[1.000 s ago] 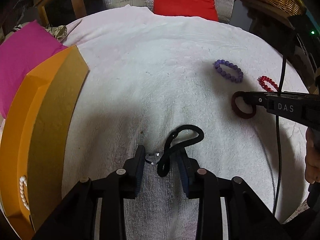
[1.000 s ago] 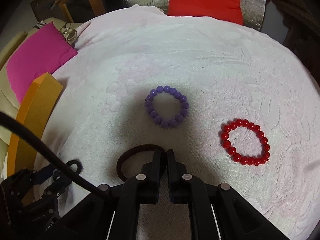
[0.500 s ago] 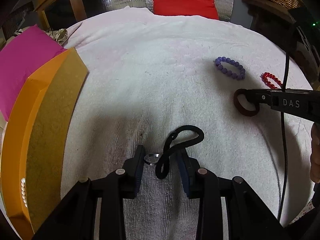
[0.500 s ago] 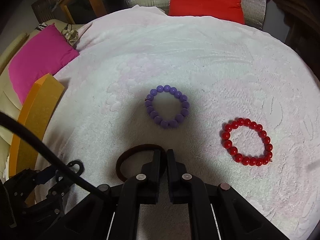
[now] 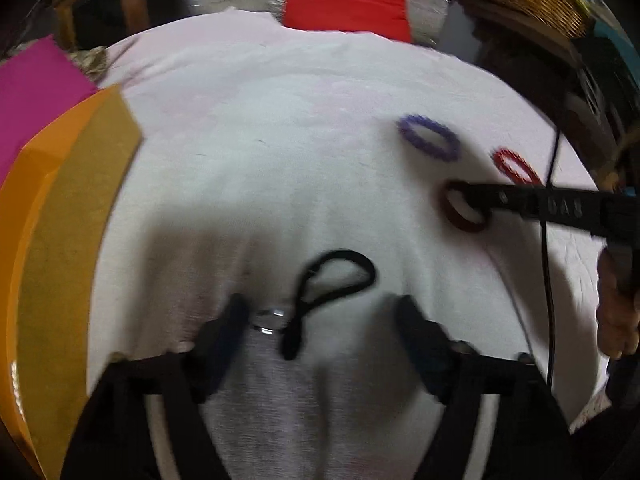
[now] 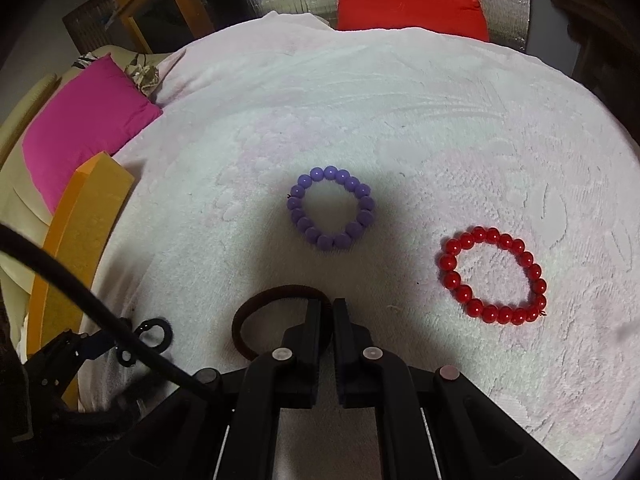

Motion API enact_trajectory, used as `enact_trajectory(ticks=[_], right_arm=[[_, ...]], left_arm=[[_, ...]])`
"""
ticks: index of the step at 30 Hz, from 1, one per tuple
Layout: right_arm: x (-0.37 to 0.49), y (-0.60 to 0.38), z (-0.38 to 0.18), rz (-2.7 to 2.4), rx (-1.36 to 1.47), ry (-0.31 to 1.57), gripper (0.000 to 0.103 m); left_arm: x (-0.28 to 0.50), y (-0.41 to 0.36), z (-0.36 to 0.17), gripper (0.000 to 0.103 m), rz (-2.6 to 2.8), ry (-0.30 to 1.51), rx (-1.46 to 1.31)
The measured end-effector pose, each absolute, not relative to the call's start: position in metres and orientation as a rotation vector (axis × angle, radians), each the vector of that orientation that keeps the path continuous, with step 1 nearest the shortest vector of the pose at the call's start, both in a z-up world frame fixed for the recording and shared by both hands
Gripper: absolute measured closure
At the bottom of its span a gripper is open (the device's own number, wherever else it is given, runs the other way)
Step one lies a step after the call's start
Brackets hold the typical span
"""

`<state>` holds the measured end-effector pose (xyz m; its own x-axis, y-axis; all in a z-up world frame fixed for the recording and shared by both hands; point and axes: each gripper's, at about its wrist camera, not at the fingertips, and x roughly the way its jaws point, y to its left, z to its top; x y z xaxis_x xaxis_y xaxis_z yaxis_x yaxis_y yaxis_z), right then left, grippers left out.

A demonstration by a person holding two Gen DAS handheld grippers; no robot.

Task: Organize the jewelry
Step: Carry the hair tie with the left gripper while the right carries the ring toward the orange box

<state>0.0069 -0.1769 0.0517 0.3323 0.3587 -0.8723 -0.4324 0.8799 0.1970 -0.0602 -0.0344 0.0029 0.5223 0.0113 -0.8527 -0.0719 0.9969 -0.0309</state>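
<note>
On the white towel (image 6: 400, 128) lie two bead bracelets, one purple bracelet (image 6: 331, 208) mid-cloth and one red bracelet (image 6: 494, 276) toward its right edge, one black cord (image 5: 332, 292) and one silver ring (image 5: 269, 317). The left gripper (image 5: 320, 320) has just been opening; cord and ring lie loose between its wide jaws. The right gripper (image 6: 327, 312), lettered "DAS", pinches one brown hair tie (image 6: 260, 316).

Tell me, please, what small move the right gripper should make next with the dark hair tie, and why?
Probably lift the brown hair tie clear of the white towel and carry it toward the orange box. The right gripper is already shut on its band, while the left gripper has just been opening around the black cord and silver ring, gripping nothing.
</note>
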Motion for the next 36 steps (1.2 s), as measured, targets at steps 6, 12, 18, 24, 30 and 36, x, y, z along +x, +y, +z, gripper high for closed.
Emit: enact_trajectory(ticks=[6,12,18,24,30,36], right_arm=[[0.006,-0.179,0.051,0.522,-0.061,1.124,0.096],[0.007,-0.180,0.051,0.525,-0.059,1.126,0.096],[0.007,-0.180,0.050,0.529,-0.055,1.127,0.096],[0.007,-0.179,0.050,0.525,-0.066,1.121,0.096],[0.006,-0.175,0.052,0.525,-0.082,1.105,0.097],[0.004,-0.175,0.056,0.541,-0.054,1.087,0.097]], left_arm=[[-0.058,-0.035,0.007,0.019,0.045,1.046,-0.074],[-0.062,-0.032,0.013,0.032,0.076,1.037,-0.031],[-0.064,-0.020,0.014,0.057,0.086,1.036,-0.046],[-0.062,-0.018,0.013,0.079,0.096,1.023,-0.031],[-0.064,-0.021,0.015,0.079,0.094,1.014,-0.018],[-0.068,-0.021,0.022,0.079,0.098,0.996,-0.035]])
